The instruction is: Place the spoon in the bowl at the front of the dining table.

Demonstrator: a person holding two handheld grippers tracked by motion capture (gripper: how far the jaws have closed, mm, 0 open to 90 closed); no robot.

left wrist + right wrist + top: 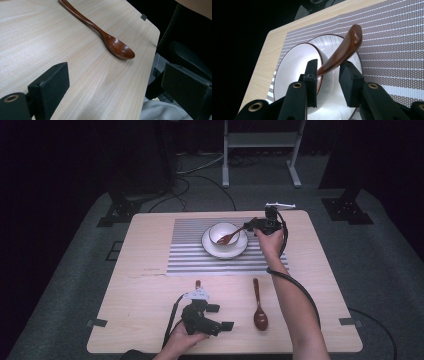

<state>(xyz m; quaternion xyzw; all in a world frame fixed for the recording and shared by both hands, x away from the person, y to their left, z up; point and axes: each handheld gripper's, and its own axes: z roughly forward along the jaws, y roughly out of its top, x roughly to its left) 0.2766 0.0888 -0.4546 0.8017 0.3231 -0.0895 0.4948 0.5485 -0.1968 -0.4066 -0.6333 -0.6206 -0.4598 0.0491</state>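
A white bowl (220, 231) stands on a white plate (226, 253) on the striped placemat (190, 260) at the back of the table. A brown wooden spoon (231, 237) leans in the bowl with its handle pointing right. My right gripper (254, 225) is at that handle. In the right gripper view the spoon (348, 46) runs up between the jaws of the right gripper (330, 67), which stand a little wider than it, over the bowl (297, 62). A second wooden spoon (259, 306) (111, 42) lies near the front. My left gripper (221, 317) (117, 82) rests left of it, open and empty.
The wooden table (145, 320) ends close on the right of the second spoon, at a rounded corner (155, 30). A white metal stand (260, 150) and cables lie on the floor behind the table. The placemat (392, 37) spreads out beyond the bowl.
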